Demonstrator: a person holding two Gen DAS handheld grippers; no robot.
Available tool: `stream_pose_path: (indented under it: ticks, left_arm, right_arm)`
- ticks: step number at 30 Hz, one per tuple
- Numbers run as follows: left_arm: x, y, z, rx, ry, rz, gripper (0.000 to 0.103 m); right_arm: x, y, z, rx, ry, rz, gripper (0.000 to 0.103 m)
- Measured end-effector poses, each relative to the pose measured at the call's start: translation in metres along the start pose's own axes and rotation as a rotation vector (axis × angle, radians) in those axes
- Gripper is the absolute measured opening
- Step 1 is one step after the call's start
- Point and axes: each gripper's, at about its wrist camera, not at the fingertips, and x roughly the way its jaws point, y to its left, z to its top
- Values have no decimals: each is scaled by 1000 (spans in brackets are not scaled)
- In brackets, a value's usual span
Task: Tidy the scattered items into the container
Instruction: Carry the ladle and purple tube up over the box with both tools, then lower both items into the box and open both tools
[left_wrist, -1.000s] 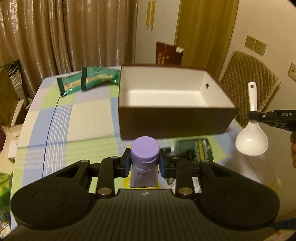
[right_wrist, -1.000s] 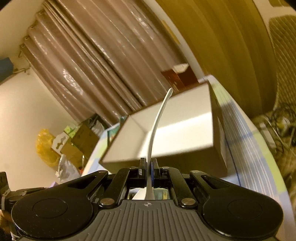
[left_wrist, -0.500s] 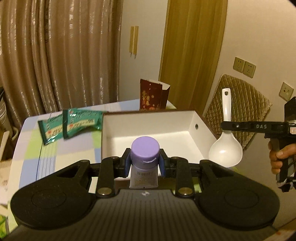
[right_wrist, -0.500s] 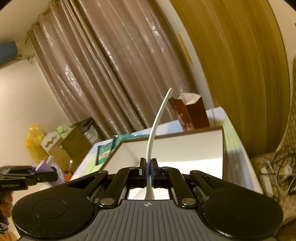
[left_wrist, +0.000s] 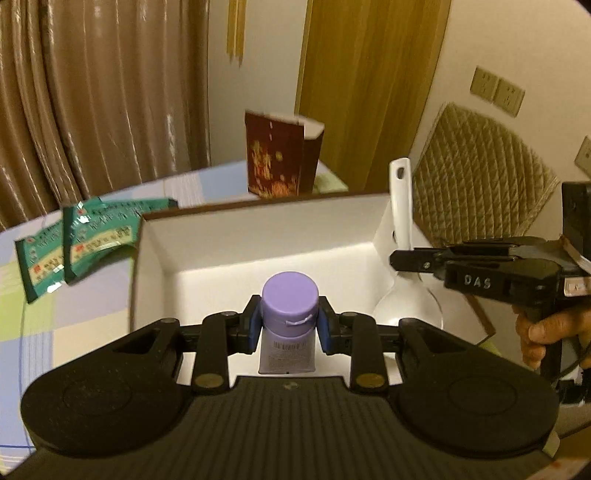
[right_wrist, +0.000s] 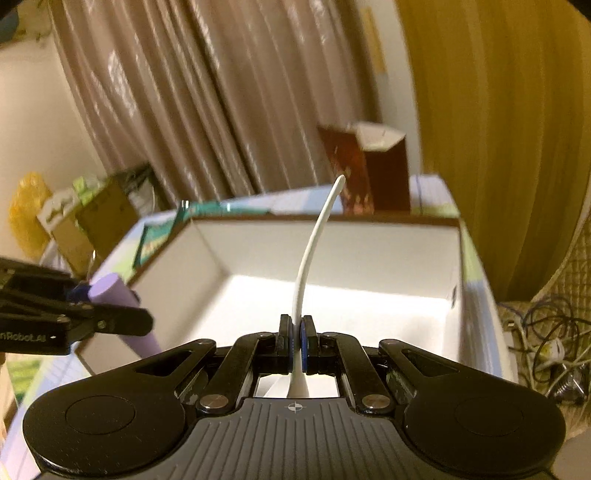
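With our left hand-held gripper (left_wrist: 289, 329) clamping the purple-capped tube (left_wrist: 289, 325) and our right hand-held gripper (right_wrist: 296, 345) pinching the white spoon (right_wrist: 312, 254), both above the open box (left_wrist: 258, 236), we should lower each before releasing.

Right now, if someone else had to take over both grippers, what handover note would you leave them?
Left gripper: shut on the purple tube, held over the box.
Right gripper: shut on the white spoon by its handle, over the right side of the box.
Box: open, white inside; nothing seen lying in it yet.
Still on the table: two green packets, left of the box.
The red carton stands behind the box.
Done: tube and spoon picked up and carried to the box.
Left: release both inside, then fetch the packets.
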Motion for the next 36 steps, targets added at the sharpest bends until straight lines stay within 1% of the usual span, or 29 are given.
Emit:
stream_pose_path:
  ticks: [2,6,10,13,15,18,22,25,26,27,28,29,31,32,33,35,36]
  left_arm:
    - [14,1,0,-9,49,-13,25]
    - [40,2,-2,-19,159,-34,25]
    - [68,9,-6,-65,260,-42,25]
    - [82,12,-9,-83,309,-46,25]
    - [88,10,-11,-78,325,-33,25]
    - [92,10,-11,-78,326,-26,25]
    - [99,8,-8,-57,339,-2,26]
    - [105,7,-7,-50,353,22,26]
    - [109,7,-6,-57,356,26,25]
    - [110,8,-7,-66,353,26,26]
    - [110,9,-7,-74,352,26,28]
    - [110,10,-8,-76,352,29,35]
    - [109,11,-9,-71,348,37,42]
    - [108,11,-9,-73,347,45,47]
    - [107,13,-10,-78,346,53,51]
    - [105,17,-10,-92,343,62,60]
    - [104,20,-10,-100,342,66,62]
  right_arm:
    - [10,3,-3,-22,50,10,1]
    - [29,6,-7,-76,142,1,1]
    - [45,6,-7,-88,227,-27,1]
    - [53,3,-5,-85,278,-33,1]
    - [58,1,-5,-82,306,-41,1]
    - [65,-3,-7,-65,334,-49,1]
    - [68,-4,-8,-62,353,-72,1]
    - [68,-3,-7,-70,358,-86,4]
    - [68,-3,-6,-69,359,-89,11]
    - [67,-2,-6,-70,360,-91,28]
    - [66,-1,-7,-73,356,-91,40]
    - [64,1,-7,-80,346,-98,51]
    - [61,3,-6,-98,329,-115,54]
    - [60,3,-6,-97,328,-111,57]
    - [60,2,-5,-91,329,-107,59]
    - [58,2,-5,-87,324,-111,66]
    - [56,3,-5,-89,320,-113,70]
